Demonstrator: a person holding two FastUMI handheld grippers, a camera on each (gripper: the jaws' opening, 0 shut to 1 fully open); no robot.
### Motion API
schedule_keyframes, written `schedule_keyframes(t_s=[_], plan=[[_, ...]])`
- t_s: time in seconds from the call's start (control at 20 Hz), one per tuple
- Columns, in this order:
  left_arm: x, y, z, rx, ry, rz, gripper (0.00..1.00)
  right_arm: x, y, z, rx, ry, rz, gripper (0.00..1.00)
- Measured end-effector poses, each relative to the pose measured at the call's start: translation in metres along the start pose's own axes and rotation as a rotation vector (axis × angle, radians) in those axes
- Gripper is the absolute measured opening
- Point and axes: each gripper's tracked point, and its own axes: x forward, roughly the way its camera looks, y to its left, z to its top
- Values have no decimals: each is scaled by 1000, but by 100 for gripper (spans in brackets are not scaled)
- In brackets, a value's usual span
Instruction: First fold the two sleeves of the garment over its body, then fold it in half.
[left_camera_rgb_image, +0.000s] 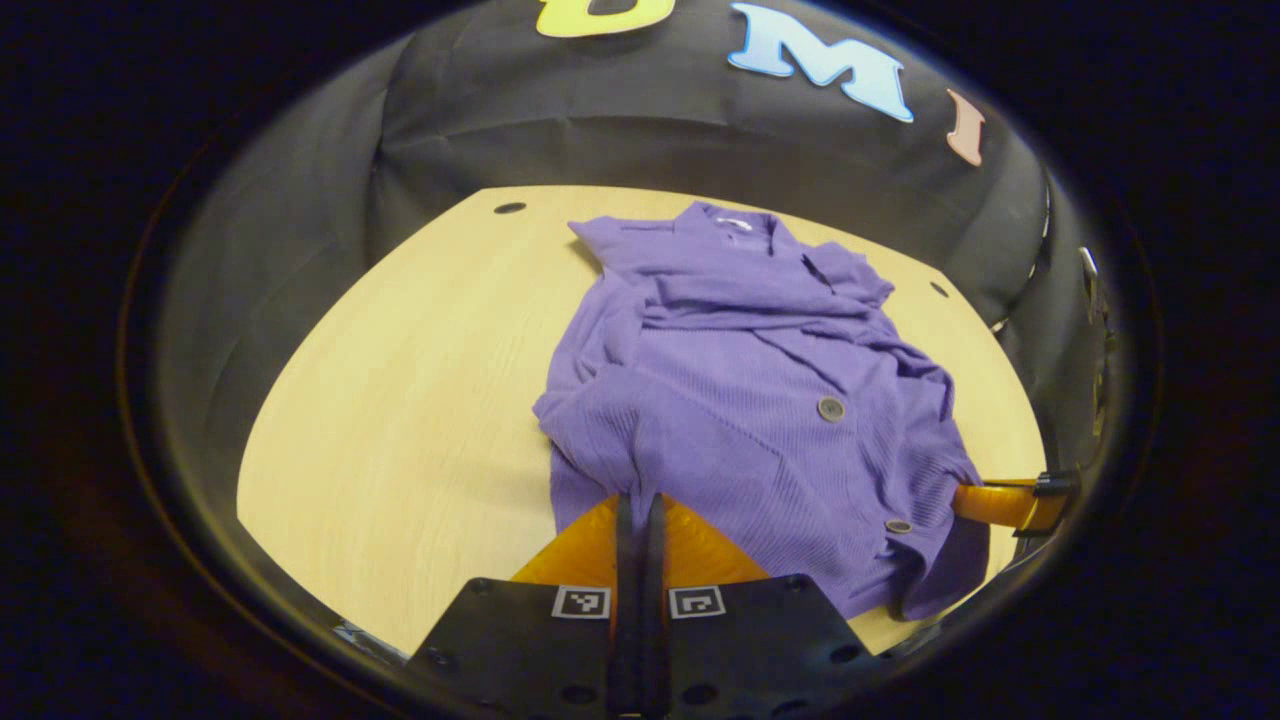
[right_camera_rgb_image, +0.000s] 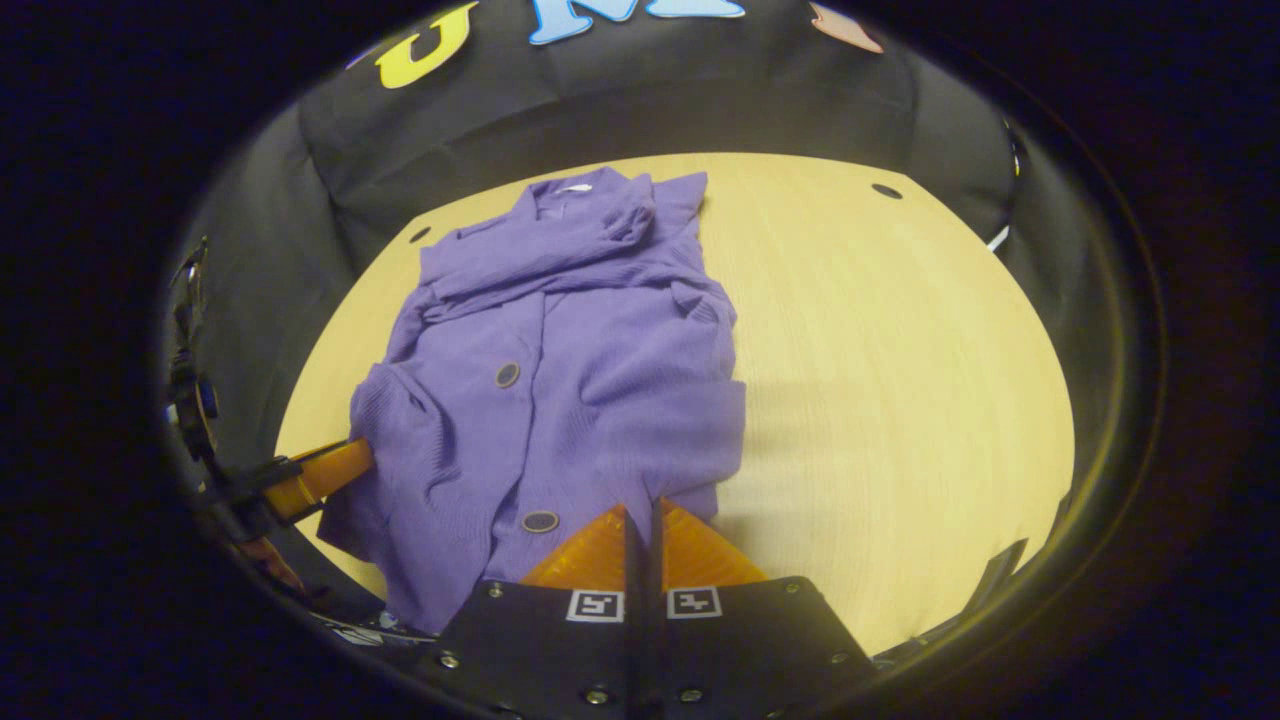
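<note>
A purple buttoned cardigan (left_camera_rgb_image: 740, 400) lies on the wooden table (left_camera_rgb_image: 400, 400), collar at the far end, both sleeves folded across its chest. My left gripper (left_camera_rgb_image: 640, 497) is shut on the near hem at the garment's left corner. In the same view the right gripper (left_camera_rgb_image: 965, 500) reaches into the hem's other corner. From the right gripper view, the cardigan (right_camera_rgb_image: 560, 380) lies left of centre and my right gripper (right_camera_rgb_image: 643, 508) is shut on the hem near its right corner. The left gripper (right_camera_rgb_image: 360, 458) meets the fabric's edge at the lower left.
Bare tabletop (right_camera_rgb_image: 900, 400) stretches to the right of the garment in the right gripper view, and to its left in the left gripper view. Small dark holes (left_camera_rgb_image: 509, 208) (right_camera_rgb_image: 886, 190) mark the table's far corners. Black cloth walls stand close behind the table.
</note>
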Motion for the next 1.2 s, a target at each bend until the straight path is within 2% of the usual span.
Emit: schedule_keyframes(t_s=[0.5,1.2], plan=[[29,-3,106,-1,-105,-20,7,15,12,113,41,-140,35,1],[111,-3,271,-10,-257,-29,7,71,9,285,45,-305,30,1]])
